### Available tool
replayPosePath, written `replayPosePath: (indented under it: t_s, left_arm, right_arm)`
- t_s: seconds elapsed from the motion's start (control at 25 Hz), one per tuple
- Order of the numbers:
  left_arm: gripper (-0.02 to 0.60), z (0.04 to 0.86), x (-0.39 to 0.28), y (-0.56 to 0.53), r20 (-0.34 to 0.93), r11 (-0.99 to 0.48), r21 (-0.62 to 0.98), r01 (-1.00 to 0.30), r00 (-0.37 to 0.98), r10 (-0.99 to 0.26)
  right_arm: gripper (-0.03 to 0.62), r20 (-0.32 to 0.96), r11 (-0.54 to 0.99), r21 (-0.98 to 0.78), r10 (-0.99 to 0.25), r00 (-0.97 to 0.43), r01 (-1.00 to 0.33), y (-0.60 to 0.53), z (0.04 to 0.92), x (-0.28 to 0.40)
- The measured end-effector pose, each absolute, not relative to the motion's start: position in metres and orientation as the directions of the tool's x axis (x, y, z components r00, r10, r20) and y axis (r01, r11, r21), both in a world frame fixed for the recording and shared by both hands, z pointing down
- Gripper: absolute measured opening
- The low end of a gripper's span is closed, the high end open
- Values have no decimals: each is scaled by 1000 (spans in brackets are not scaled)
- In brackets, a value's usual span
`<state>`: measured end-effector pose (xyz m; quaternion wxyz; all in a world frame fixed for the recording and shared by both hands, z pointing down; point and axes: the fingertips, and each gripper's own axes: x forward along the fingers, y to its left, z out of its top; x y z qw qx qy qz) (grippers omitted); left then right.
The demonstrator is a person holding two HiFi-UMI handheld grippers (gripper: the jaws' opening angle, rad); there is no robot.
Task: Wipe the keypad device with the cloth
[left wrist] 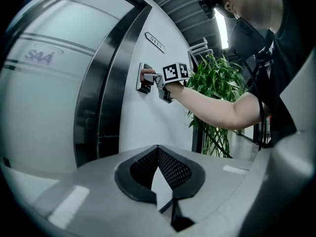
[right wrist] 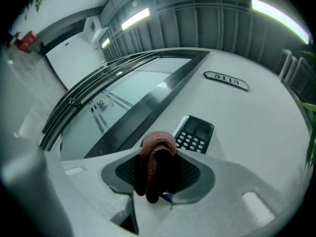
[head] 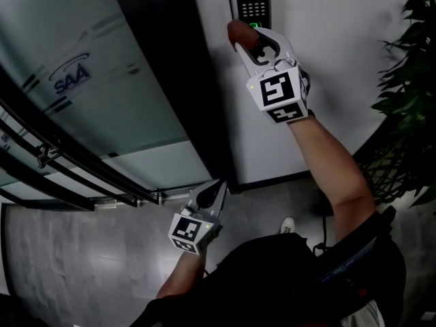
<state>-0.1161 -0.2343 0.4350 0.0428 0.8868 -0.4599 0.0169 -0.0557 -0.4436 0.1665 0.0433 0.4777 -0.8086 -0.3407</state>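
Note:
The black keypad device (head: 248,2) hangs on the white wall, with a green light at its top and another at its bottom. My right gripper (head: 240,38) is raised to it and shut on a bunched reddish-brown cloth (head: 240,31). The cloth sits at the device's lower left corner. In the right gripper view the cloth (right wrist: 157,157) bulges between the jaws just short of the keypad (right wrist: 195,135). My left gripper (head: 219,186) hangs low near the floor, shut and holding nothing. From the left gripper view (left wrist: 158,149) I see the right gripper (left wrist: 150,76) at the keypad (left wrist: 143,80).
A frosted glass door (head: 88,94) with a blue logo stands left of a dark door frame (head: 170,80). A room number plate (right wrist: 226,80) is fixed above the keypad. A leafy plant (head: 409,101) stands at the right, close to my right arm.

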Motion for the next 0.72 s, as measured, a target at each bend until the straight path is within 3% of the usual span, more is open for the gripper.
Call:
replayPosePath:
  t_s: [0.72]
  left_arm:
    - [17,435,-114,-237,70,-577,63,-814,580,-811]
  right_arm:
    - [144,-246,277,581,-837,-489,-765,-458,168,-19]
